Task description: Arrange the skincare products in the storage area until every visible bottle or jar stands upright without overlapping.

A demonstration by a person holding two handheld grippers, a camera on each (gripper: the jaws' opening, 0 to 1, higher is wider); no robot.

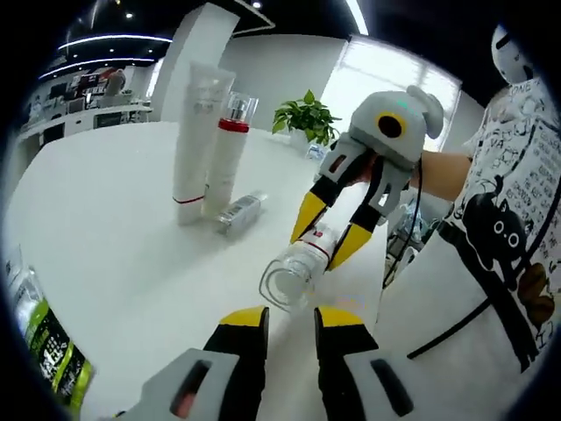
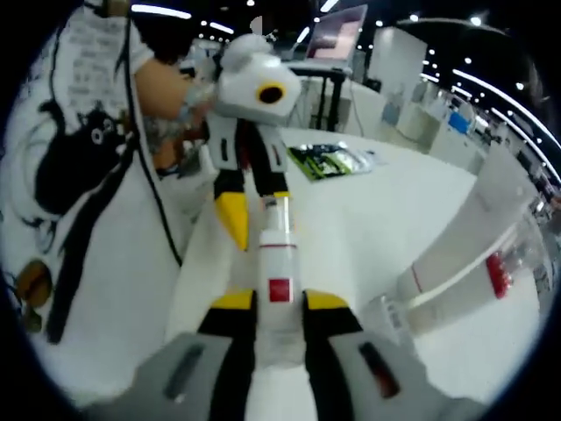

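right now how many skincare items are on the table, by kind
standing white tube: 1
standing bottle with red band: 1
small clear bottle lying down: 1
white bottle held lying in the right gripper: 1
green packet at the table edge: 1
total: 5

Both gripper views sit low and close over the white table (image 1: 105, 246), facing each other across it.

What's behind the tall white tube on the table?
A bottle with a red band and clear cap stands just behind the tube, partly hidden by it. A small silvery bottle lies at their base. Farther back sits a potted plant.
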